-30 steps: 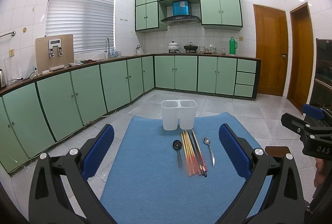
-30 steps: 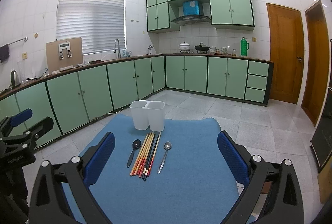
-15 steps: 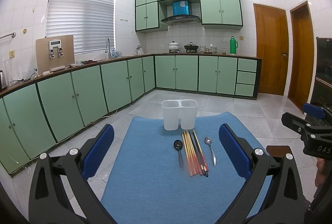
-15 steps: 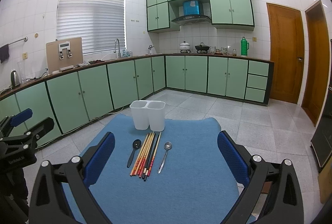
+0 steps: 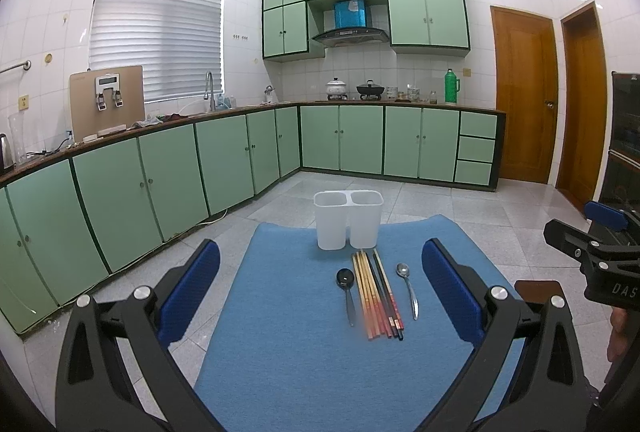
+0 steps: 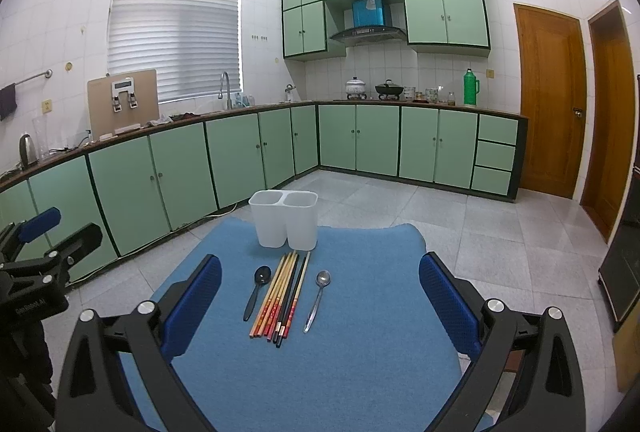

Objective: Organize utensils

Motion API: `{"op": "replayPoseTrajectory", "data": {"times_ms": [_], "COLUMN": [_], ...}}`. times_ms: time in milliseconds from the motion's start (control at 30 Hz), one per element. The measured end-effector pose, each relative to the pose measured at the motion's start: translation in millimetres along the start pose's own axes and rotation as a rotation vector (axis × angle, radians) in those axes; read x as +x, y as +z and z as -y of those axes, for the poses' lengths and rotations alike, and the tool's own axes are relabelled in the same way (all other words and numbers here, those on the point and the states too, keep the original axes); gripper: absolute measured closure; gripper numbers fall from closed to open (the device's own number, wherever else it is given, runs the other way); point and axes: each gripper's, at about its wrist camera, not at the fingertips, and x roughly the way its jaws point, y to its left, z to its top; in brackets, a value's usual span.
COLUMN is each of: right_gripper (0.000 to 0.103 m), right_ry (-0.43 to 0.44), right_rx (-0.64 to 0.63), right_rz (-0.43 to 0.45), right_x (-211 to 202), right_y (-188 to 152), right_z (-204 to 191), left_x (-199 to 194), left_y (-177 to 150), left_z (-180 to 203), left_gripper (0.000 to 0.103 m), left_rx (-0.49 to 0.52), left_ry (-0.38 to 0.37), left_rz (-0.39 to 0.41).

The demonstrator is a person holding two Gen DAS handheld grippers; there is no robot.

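Nothing moved in the last second. Both my left gripper (image 5: 320, 288) and right gripper (image 6: 320, 292) hover spread, empty. 2 spoons and chopsticks (image 6: 280, 296) lie on mat before holder (image 6: 284, 218); sorting unstarted.

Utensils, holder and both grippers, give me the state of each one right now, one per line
Left gripper: open, empty, above the mat.
Right gripper: open, empty.
White holder: upright, both compartments look empty.
Black spoon: flat on the blue mat, bowl toward holder.
Chopsticks: bundled, flat, beside the spoons.
Silver spoon: flat, right of chopsticks.
Wooden door: closed.
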Motion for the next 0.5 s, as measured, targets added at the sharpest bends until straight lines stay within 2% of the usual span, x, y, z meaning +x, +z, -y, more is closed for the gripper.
{"op": "replayPoseTrajectory", "data": {"times_ms": [500], "right_gripper": [0.006], "right_ry": [0.0], "right_rx": [0.001], "right_rz": [-0.002], "right_x": [0.2], "right_y": [-0.5], "right_z": [0.7], "left_x": [0.2], "left_y": [-2.2], "left_z": [-3.3], "left_gripper": [0.005], "left_rx": [0.002], "left_ry": [0.003], "left_rz": [-0.005]}}
